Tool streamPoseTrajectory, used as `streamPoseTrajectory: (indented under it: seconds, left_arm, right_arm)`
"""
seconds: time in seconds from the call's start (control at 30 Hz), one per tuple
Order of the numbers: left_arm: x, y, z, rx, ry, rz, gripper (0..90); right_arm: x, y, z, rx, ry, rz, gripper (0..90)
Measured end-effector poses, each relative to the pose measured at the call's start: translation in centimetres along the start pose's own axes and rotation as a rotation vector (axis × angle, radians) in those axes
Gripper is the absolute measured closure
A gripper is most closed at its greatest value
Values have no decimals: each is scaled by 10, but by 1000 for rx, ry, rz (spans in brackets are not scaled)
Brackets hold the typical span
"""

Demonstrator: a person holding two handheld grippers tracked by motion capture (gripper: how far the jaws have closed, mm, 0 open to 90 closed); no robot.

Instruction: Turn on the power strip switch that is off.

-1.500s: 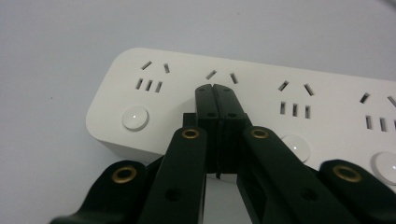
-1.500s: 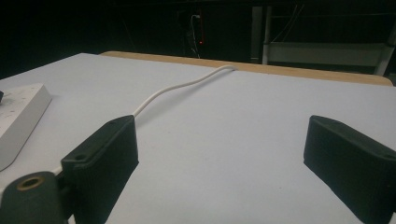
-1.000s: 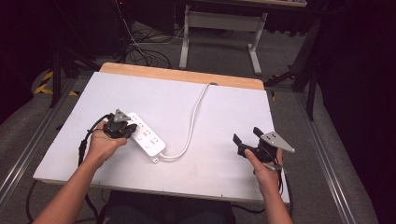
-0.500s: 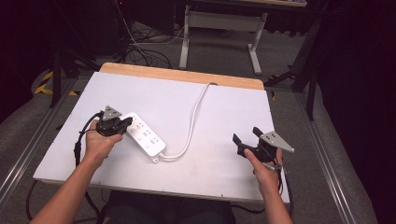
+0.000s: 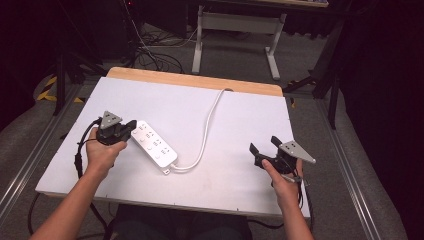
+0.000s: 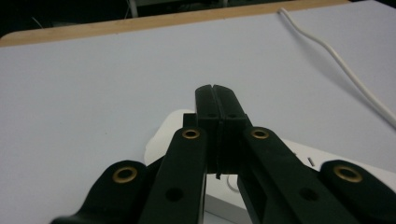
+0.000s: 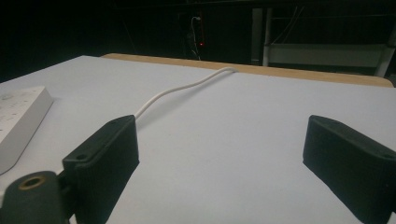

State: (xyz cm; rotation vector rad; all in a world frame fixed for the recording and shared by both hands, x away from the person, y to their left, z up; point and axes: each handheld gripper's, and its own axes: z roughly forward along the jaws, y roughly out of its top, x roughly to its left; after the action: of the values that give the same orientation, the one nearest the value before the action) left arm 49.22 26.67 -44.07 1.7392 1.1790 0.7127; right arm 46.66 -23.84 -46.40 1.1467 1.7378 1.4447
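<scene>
With its jaws pressed together, the left gripper (image 5: pixel 131 126) touches the power strip's (image 5: pixel 152 145) far end mid-desk (image 5: pixel 240 125); press gently, while the right gripper (image 5: pixel 264 150) waits wide apart beyond its cord (image 5: pixel 206 135).

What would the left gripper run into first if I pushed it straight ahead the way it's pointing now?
The white power strip. The left gripper, jaws shut, points along the strip's near end, which lies right under and ahead of its tips. Whether it already touches is unclear; if it clears the top, only bare table follows.
</scene>
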Motion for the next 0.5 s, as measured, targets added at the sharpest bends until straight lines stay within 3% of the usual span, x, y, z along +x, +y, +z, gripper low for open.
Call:
streamPoseTrajectory:
  seconds: [0.27,0.3,0.33,0.5]
  left_arm:
    - [7,1,-12,-73,-8,-39,900]
    - [9,1,-14,-84,-15,-37,888]
    - [9,2,-15,-87,-17,-40,818]
    - [12,2,-18,-97,-7,-44,778]
  right_arm:
    - [2,0,0,-2,4,-4,109]
    - [2,0,0,-2,4,-3,109]
    - [2,1,0,-2,4,-2,109]
    - [2,0,1,-2,3,2,109]
